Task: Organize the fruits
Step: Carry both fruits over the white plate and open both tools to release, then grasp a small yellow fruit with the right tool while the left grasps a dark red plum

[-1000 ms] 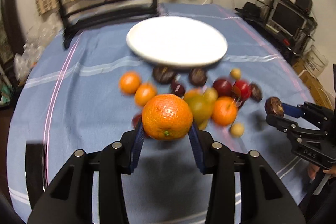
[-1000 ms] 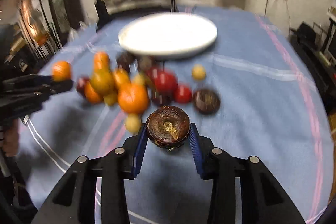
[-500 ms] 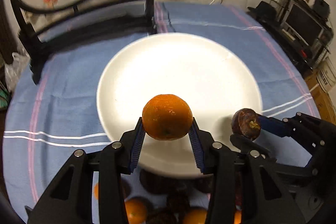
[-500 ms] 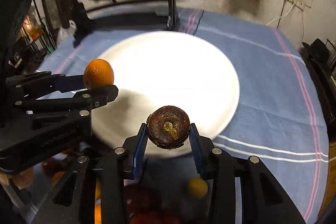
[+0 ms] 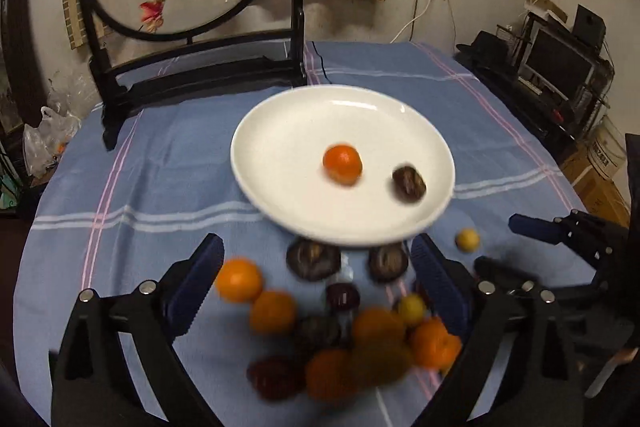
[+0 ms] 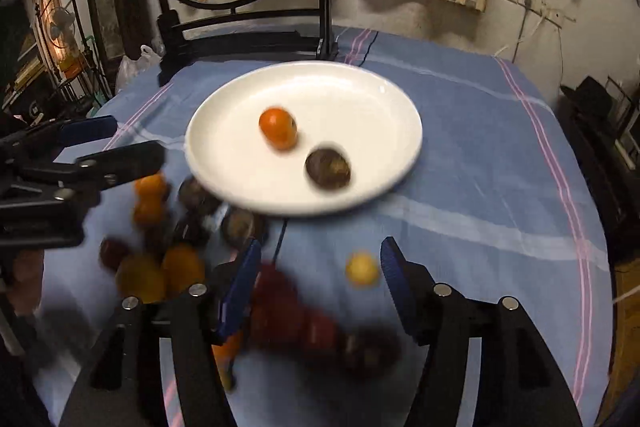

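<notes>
Left wrist view: the left claw (image 5: 316, 279) stands wide apart and empty, its jaws having just been opening, with nothing between them but the table beyond. The white plate (image 5: 280, 131) sits past the claw, far and slightly right, carrying an orange (image 5: 342, 163) near its middle and a dark brown fruit (image 5: 409, 183) just to the orange's right, the two apart. The loose fruit pile (image 5: 352, 339) lies directly under and between the jaws, blurred, on the blue tablecloth (image 5: 160, 167). The right claw (image 5: 516, 243) shows at the right edge, past a small yellow fruit (image 5: 467, 239).

Right wrist view: the right claw (image 6: 320, 283) is parted and empty too, its jaws having just been opening. The small yellow fruit (image 6: 362, 269) lies between its fingers on the cloth, untouched; red and dark fruits sit blurred just near of it. The plate (image 6: 224, 115) is far and slightly left, with orange (image 6: 278, 128) and brown fruit (image 6: 328, 167) side by side. The left claw (image 6: 108, 147) enters from the left, over the orange end of the pile.

Judging by this, the next pick is a short drop: each claw has pile fruit beneath it, and the yellow one is nearest the right. Only this view shows that it sits squarely inside the right claw's span.
</notes>
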Tool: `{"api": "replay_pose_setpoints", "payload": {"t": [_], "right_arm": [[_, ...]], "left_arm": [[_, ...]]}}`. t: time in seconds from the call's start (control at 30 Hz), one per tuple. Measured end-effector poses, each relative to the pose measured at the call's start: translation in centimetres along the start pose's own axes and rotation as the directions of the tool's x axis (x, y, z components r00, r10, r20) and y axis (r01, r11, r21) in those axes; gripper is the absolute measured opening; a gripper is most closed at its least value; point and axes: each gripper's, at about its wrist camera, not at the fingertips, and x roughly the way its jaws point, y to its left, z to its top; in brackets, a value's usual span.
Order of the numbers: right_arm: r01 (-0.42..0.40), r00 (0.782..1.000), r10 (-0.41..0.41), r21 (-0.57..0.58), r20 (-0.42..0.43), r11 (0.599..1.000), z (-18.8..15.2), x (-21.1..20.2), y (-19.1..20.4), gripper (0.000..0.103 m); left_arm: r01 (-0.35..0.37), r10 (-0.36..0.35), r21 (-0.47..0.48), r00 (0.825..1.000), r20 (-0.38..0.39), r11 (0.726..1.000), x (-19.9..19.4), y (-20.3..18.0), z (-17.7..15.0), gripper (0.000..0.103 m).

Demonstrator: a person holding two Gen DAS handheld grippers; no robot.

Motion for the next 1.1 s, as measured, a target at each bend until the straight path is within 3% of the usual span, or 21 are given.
{"api": "replay_pose_setpoints", "payload": {"t": [0.23, 0.53, 0.57, 0.63, 0.73, 0.77, 0.8, 0.93, 1.03, 1.1], "right_arm": [[-0.049, 0.997, 0.048, -0.018, -0.055, 0.999, -6.6, -2.3, 2.4, 0.063], [-0.058, 0.995, 0.052, -0.064, -0.084, 0.996, -7.8, -1.3, 6.1, 0.061], [-0.055, 0.995, 0.048, -0.070, -0.089, 0.996, -7.6, -0.9, 6.4, 0.060], [-0.059, 0.994, 0.052, -0.067, -0.094, 0.996, -7.3, -0.4, 6.8, 0.047], [-0.049, 0.992, 0.044, -0.047, -0.115, 0.998, -6.6, 1.1, 6.9, 0.040], [-0.034, 0.993, 0.028, -0.049, -0.118, 0.998, -6.5, 1.4, 6.9, 0.034], [-0.004, 0.995, -0.002, -0.057, -0.102, 0.998, -6.5, 1.5, 6.9, 0.022], [-0.031, 0.996, 0.029, -0.022, -0.084, 0.999, -6.5, 1.1, 6.4, 0.022], [-0.066, 0.997, 0.067, 0.005, -0.044, 0.998, -6.7, -0.2, 5.6, 0.022], [-0.072, 0.997, 0.072, 0.007, -0.028, 0.997, -6.8, -0.8, 5.4, 0.022]], "left_arm": [[-0.051, 0.050, -0.019, 0.998, -0.034, 0.999, -2.8, 0.7, -7.4, 0.093], [-0.053, 0.048, -0.057, 0.995, -0.089, 0.997, -3.3, 1.7, -11.9, 0.093], [-0.055, 0.050, -0.055, 0.995, -0.090, 0.997, -3.3, 1.8, -12.2, 0.093], [-0.058, 0.053, -0.051, 0.994, -0.094, 0.997, -3.2, 2.1, -12.2, 0.093], [-0.064, 0.058, -0.060, 0.994, -0.095, 0.996, -3.0, 2.7, -12.1, 0.093], [-0.062, 0.056, -0.063, 0.994, -0.096, 0.996, -2.9, 3.0, -12.0, 0.093], [-0.064, 0.057, -0.064, 0.994, -0.097, 0.996, -2.8, 3.1, -11.8, 0.093], [-0.085, 0.080, -0.043, 0.991, -0.109, 0.995, -1.7, 3.6, -11.2, 0.093], [-0.074, 0.071, -0.017, 0.990, -0.118, 0.997, -0.8, 3.5, -10.8, 0.077], [-0.084, 0.085, 0.014, 0.988, -0.132, 0.996, -0.1, 3.3, -10.4, 0.074]]}}
